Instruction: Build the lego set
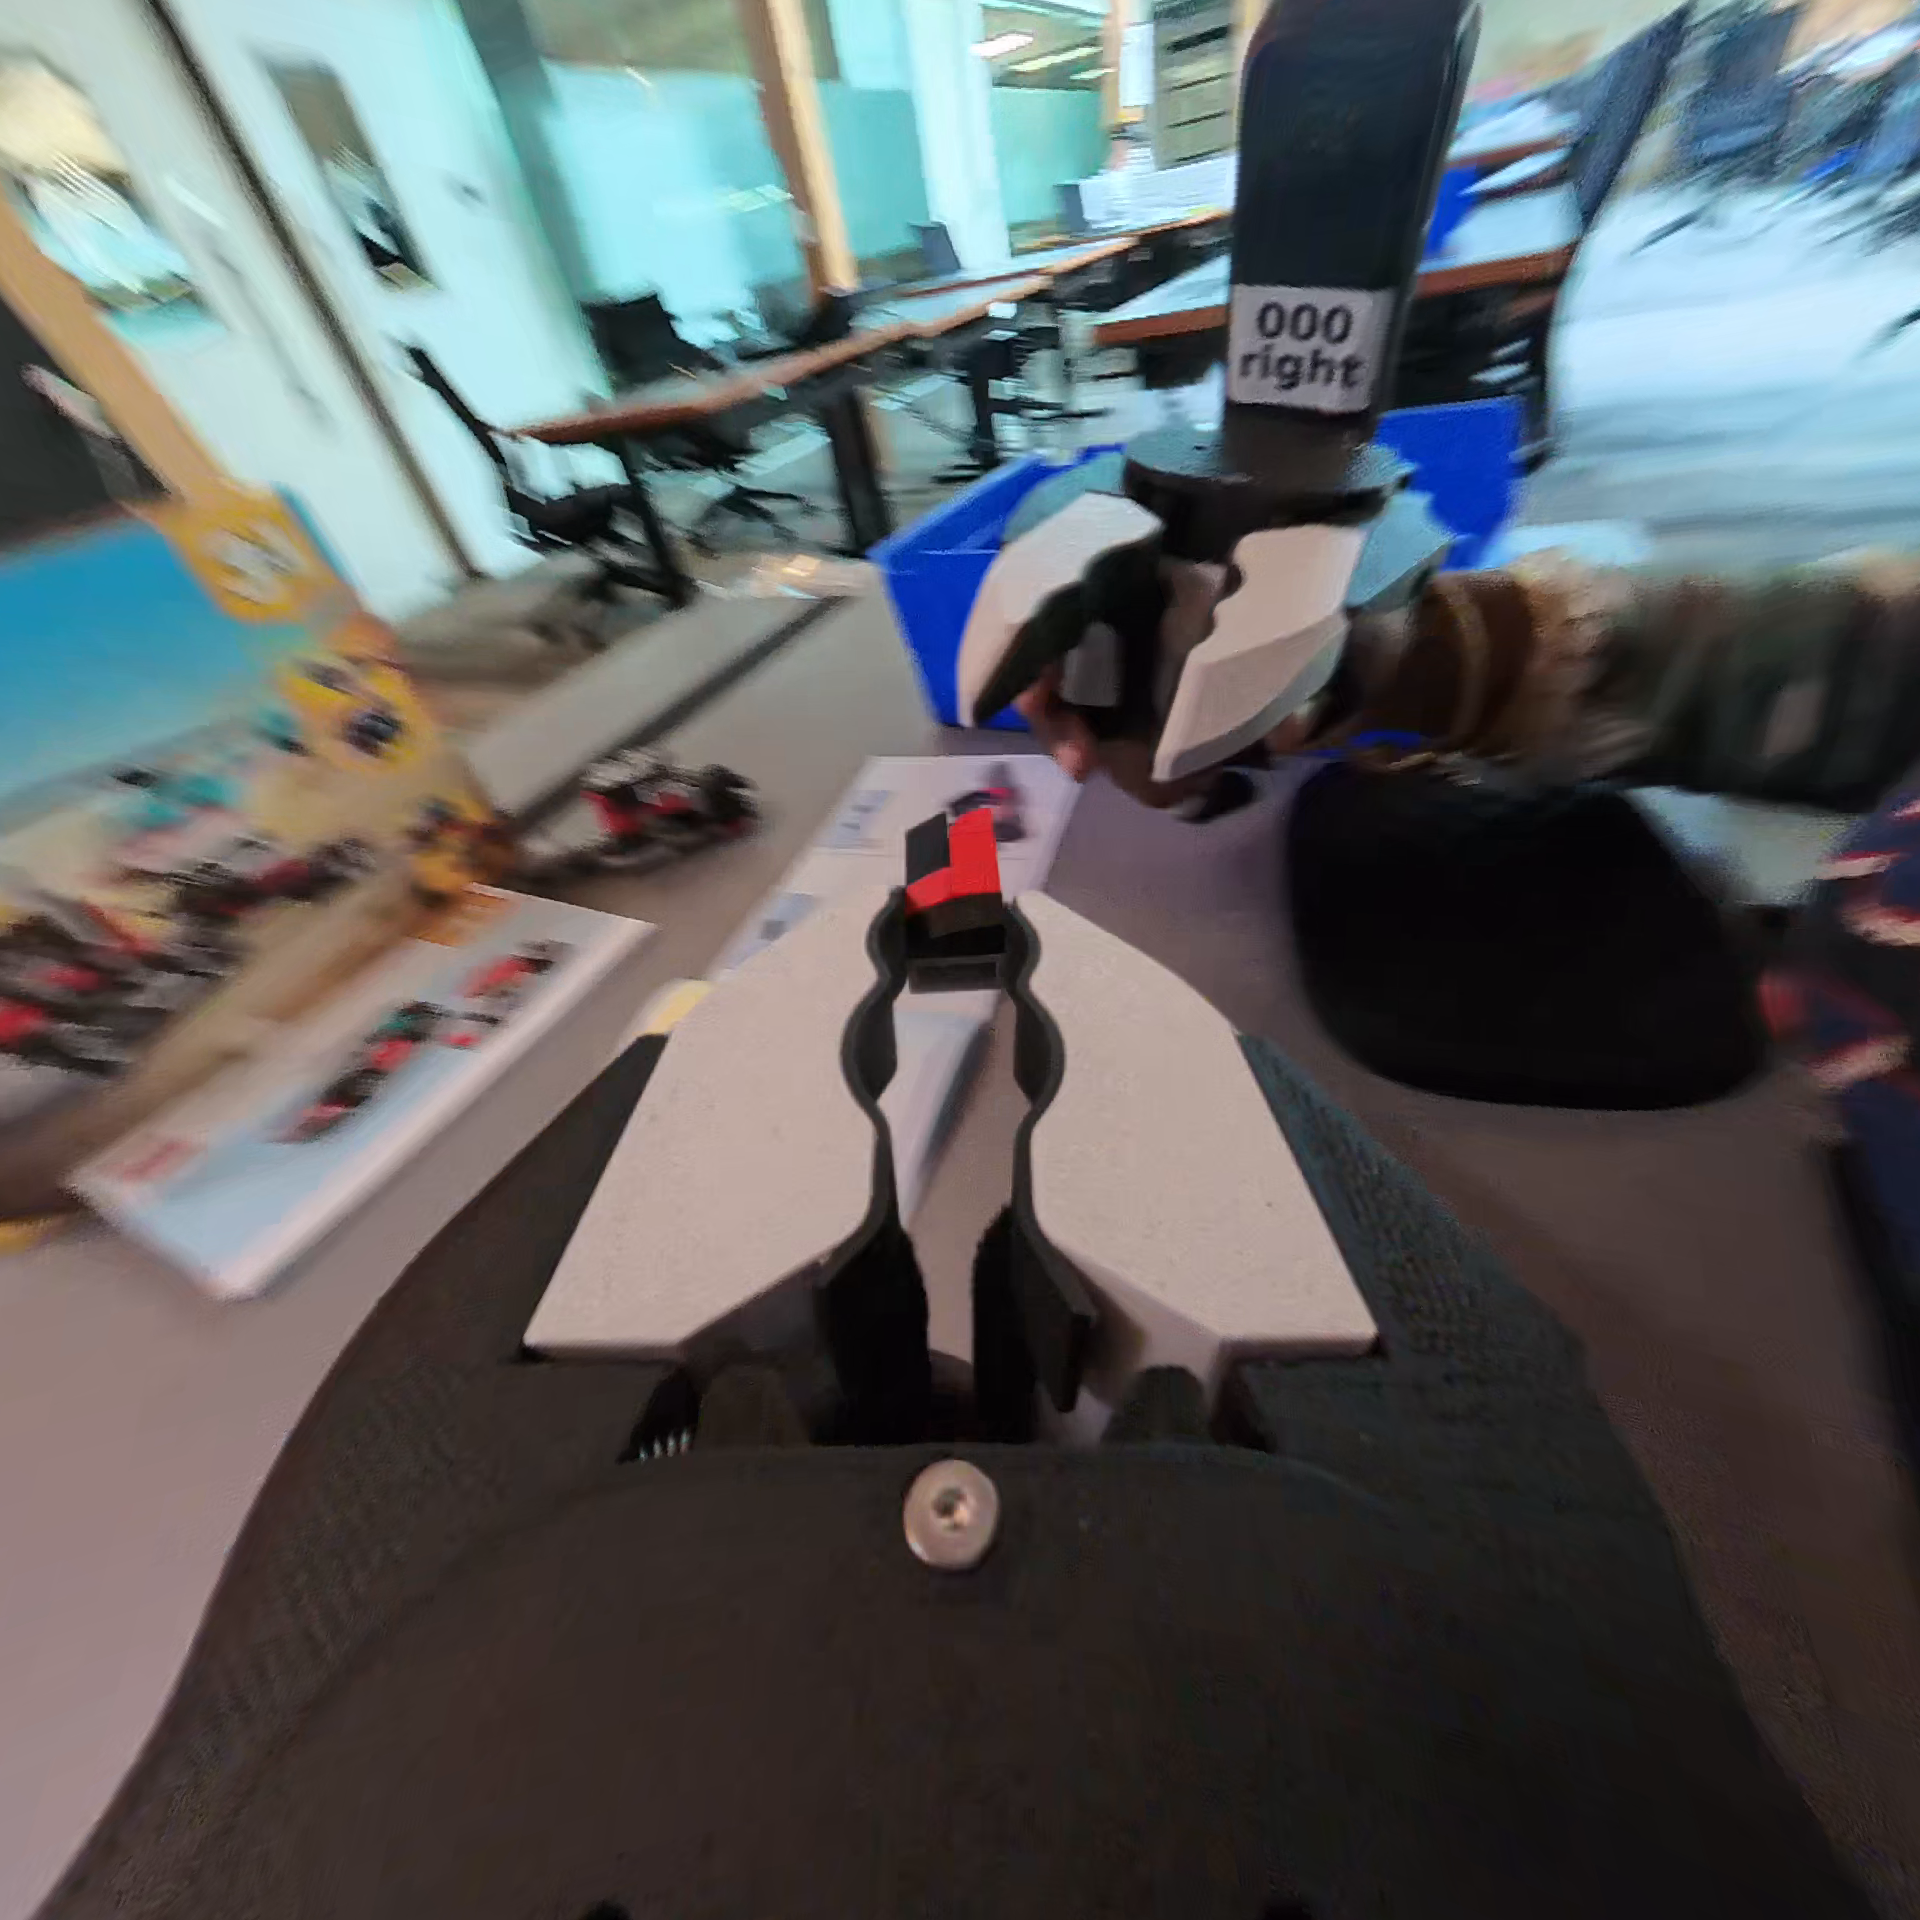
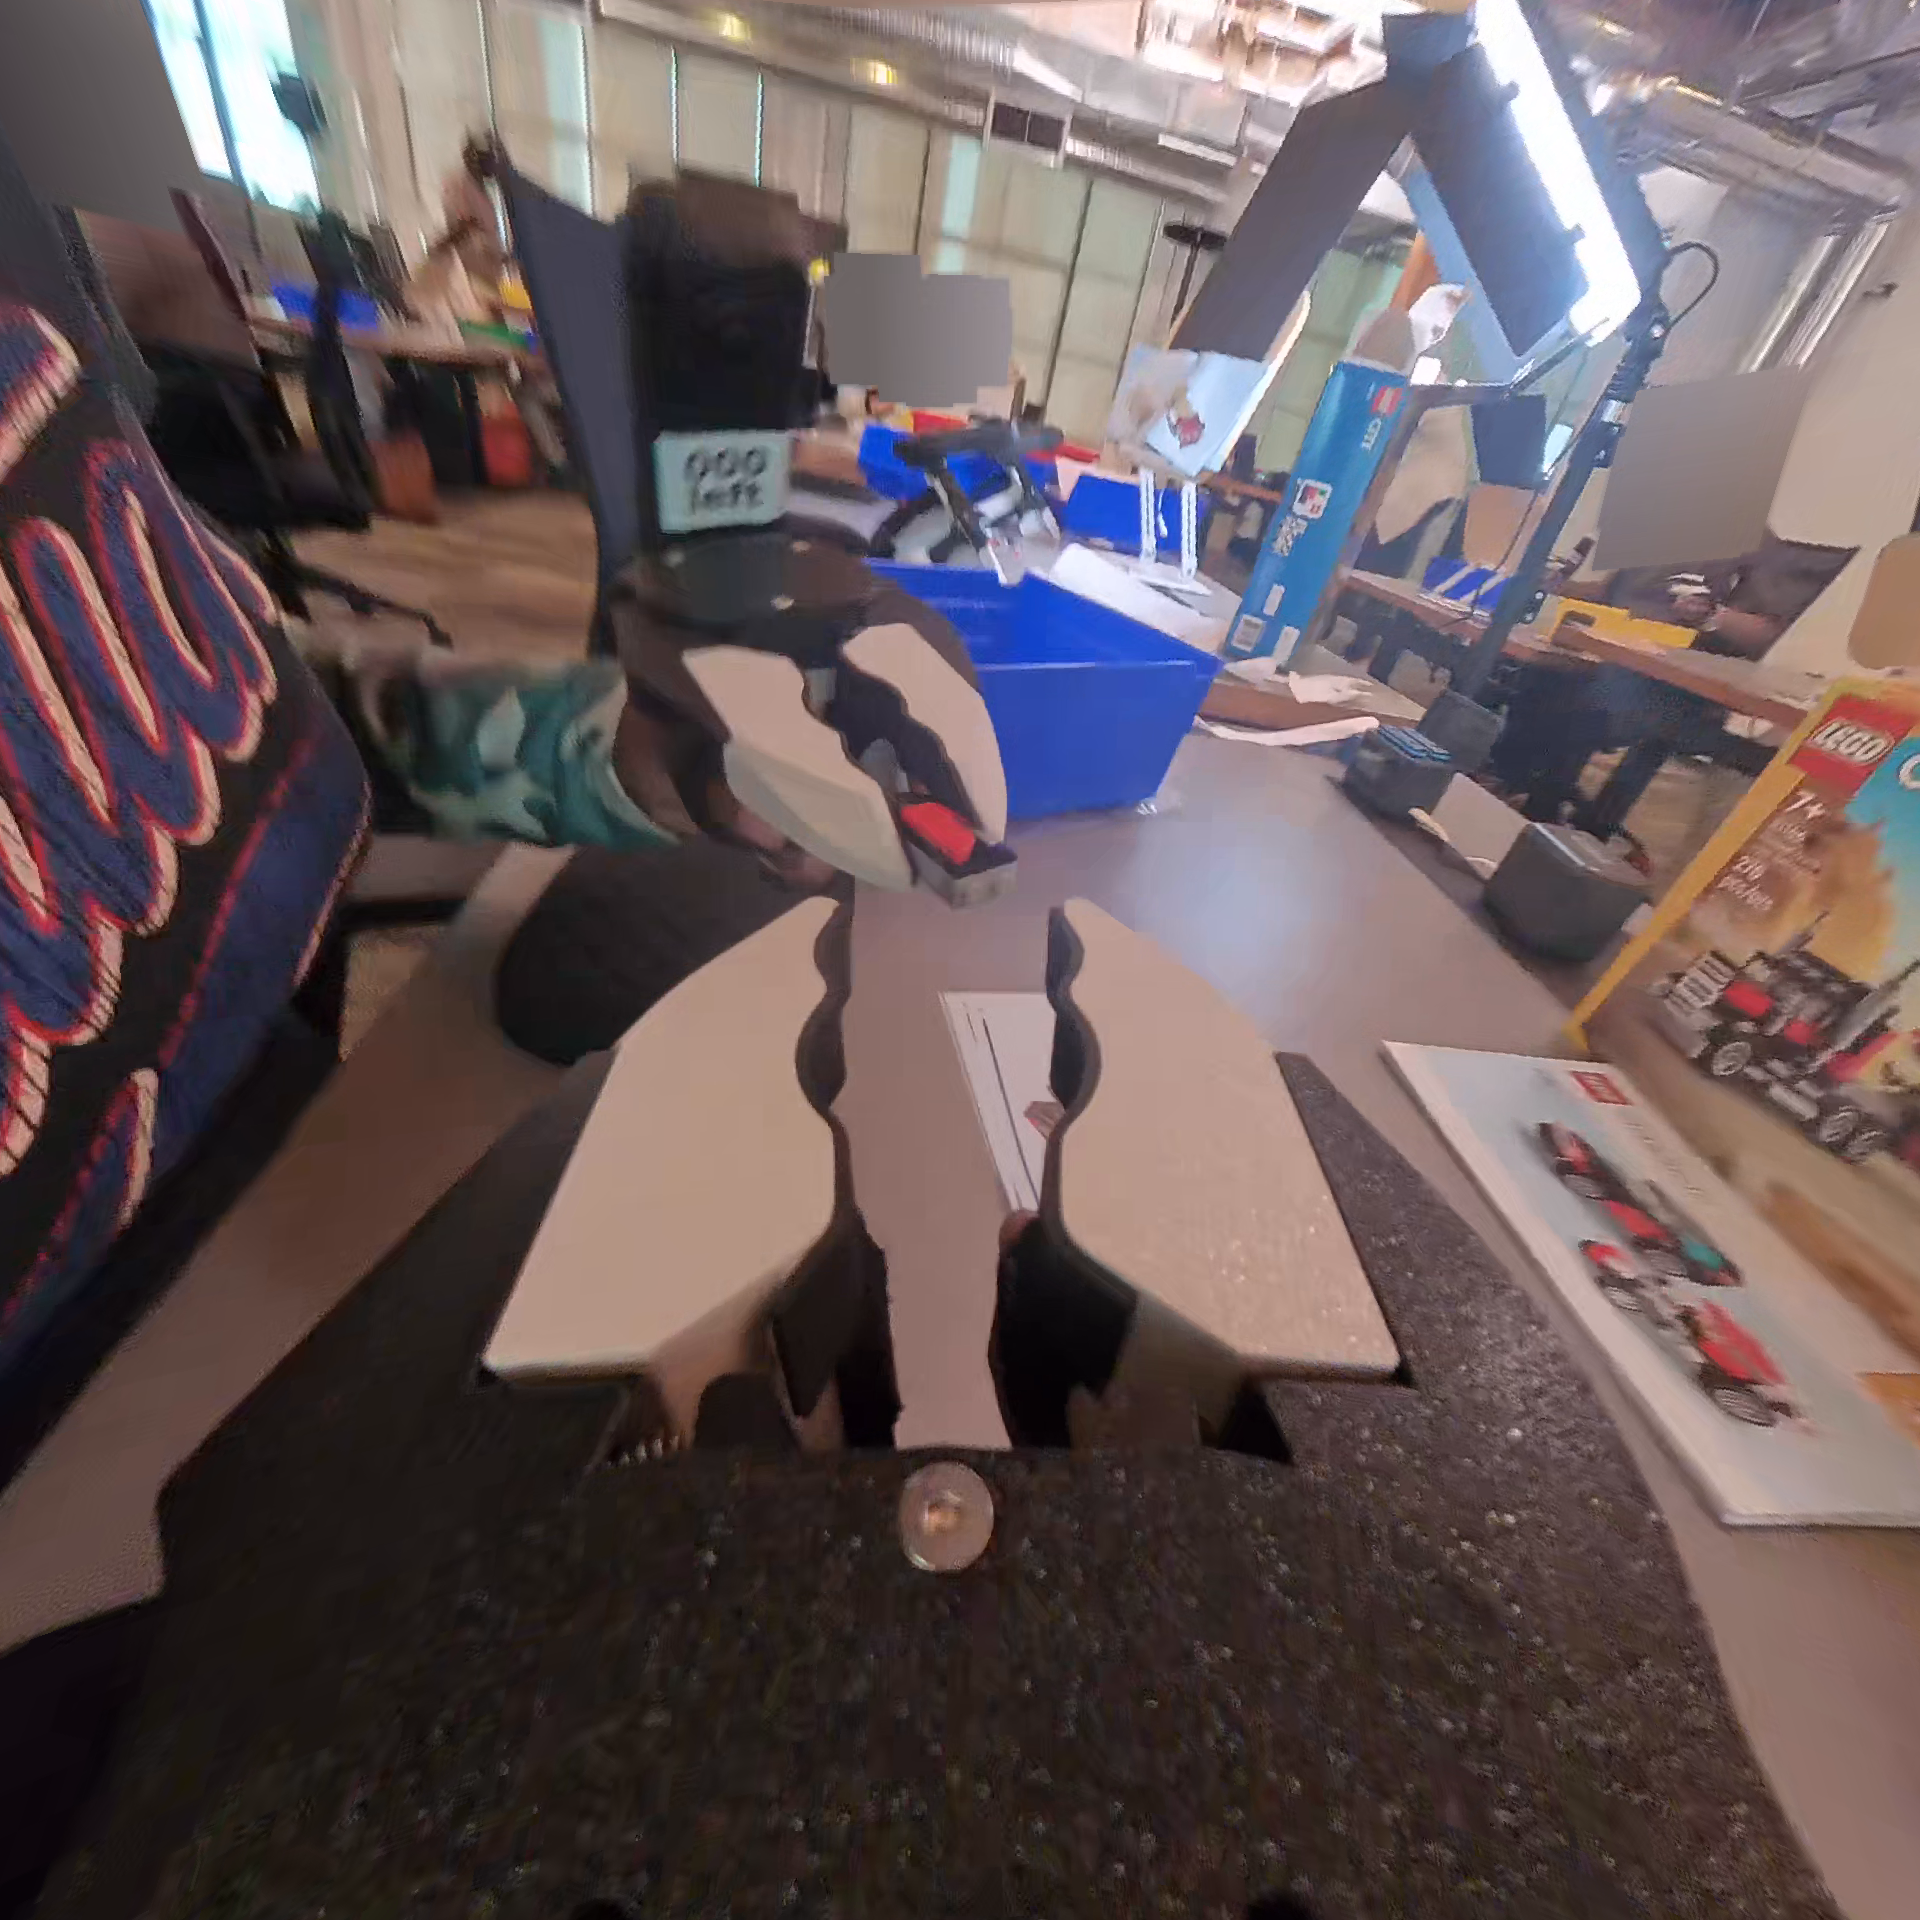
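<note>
My left gripper (image 1: 954, 920) is shut on a small red, black and grey lego assembly (image 1: 961, 862), held above the grey table. The assembly sticks out past the fingertips. My right gripper (image 2: 951, 930) is open and empty, its jaws well apart. It points at the left gripper (image 2: 935, 847) and the assembly (image 2: 971, 885), which hang just beyond its tips. In the left wrist view the right gripper (image 1: 1081, 727) shows farther off at the upper right, open, held by a hand.
An open instruction booklet (image 1: 883, 821) lies under the grippers and also shows in the right wrist view (image 2: 997, 1081). A second booklet (image 2: 1621, 1247), the lego box (image 2: 1787, 935), a part-built red and black model (image 1: 655, 800), a blue bin (image 2: 1070, 686) and a black round object (image 1: 1507, 935) surround it. One gripper's finger ends stand about 4 cm off the other's.
</note>
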Tool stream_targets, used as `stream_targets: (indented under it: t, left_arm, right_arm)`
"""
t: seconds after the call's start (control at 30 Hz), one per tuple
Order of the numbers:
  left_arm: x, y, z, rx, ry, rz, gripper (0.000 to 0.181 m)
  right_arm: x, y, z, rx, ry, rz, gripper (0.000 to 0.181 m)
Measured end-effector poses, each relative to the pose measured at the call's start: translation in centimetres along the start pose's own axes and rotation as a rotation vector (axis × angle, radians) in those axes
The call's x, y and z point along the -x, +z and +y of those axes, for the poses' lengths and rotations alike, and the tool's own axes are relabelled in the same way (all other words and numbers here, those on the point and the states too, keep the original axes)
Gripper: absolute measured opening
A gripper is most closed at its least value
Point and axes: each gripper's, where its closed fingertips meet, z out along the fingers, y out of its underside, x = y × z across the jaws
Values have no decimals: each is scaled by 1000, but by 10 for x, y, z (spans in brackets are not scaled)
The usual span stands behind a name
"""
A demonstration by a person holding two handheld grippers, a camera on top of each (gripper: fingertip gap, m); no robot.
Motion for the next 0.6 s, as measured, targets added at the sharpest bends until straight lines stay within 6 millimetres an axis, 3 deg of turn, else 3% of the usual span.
stream_targets:
  t: [0.17,0.27,0.33,0.43,0.53,0.6]
  left_arm:
    - [21,-3,-2,-12,254,-333,18]
    - [21,0,0,-5,283,-382,18]
    - [19,2,-1,-26,286,-389,18]
    - [17,1,-7,-79,293,-398,18]
    - [16,0,-9,-105,332,-420,18]
    - [14,0,-11,-111,380,-437,18]
  right_arm:
    - [-11,8,-8,-51,46,36,24]
    - [-19,19,-12,-80,134,79,5]
    - [-28,24,-8,-99,314,100,9]
    - [-22,30,-4,-166,640,-45,32]
    - [-19,27,-15,-332,877,-179,22]
    - [-17,27,-12,-336,915,-195,19]
